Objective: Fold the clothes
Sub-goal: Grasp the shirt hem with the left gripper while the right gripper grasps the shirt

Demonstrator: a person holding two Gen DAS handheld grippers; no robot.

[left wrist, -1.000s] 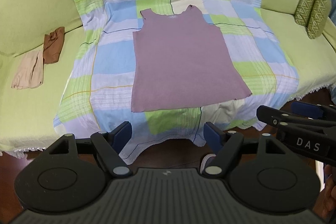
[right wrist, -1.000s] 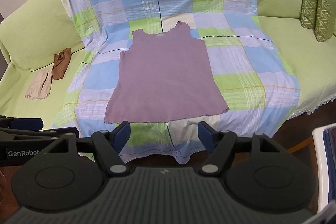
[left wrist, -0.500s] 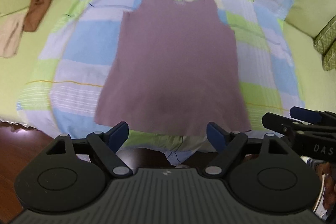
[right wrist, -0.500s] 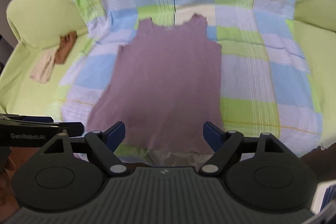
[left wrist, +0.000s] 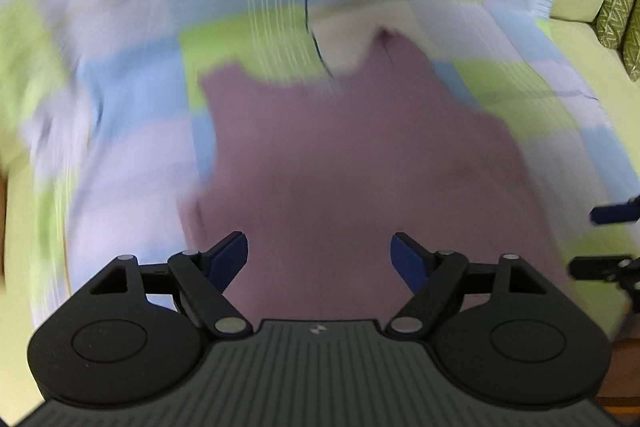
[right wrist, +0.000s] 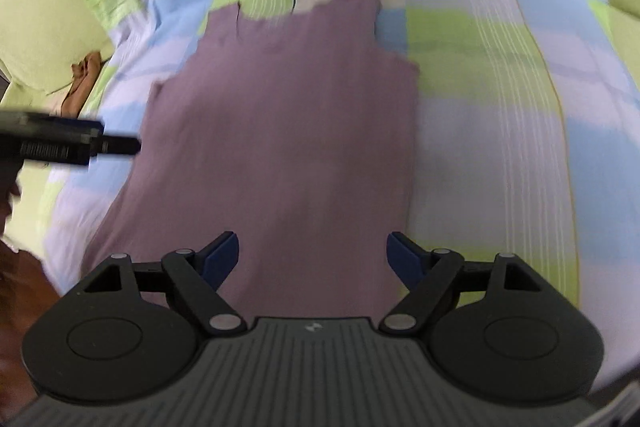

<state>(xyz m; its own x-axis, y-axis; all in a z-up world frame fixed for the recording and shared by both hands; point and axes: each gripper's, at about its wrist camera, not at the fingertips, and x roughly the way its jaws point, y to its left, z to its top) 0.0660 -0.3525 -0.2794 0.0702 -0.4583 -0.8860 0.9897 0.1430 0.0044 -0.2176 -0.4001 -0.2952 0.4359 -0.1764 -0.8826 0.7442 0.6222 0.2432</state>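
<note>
Left wrist view (blurred): open left gripper (left wrist: pixel 319 254) over purple top (left wrist: pixel 360 163).

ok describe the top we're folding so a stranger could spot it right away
Find the green sofa draped with a blue, green and lilac checked sheet. Flat in the sheet's middle lies the mauve tank top, the only plain, sleeveless piece there.

Checked blanket (right wrist: pixel 480 107) over green sofa (right wrist: pixel 36 27), patterned cushion (left wrist: pixel 618 7).

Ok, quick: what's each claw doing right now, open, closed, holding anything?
Left claw: open, empty, over the purple tank top.
Right claw: open, empty, over it too.
</note>
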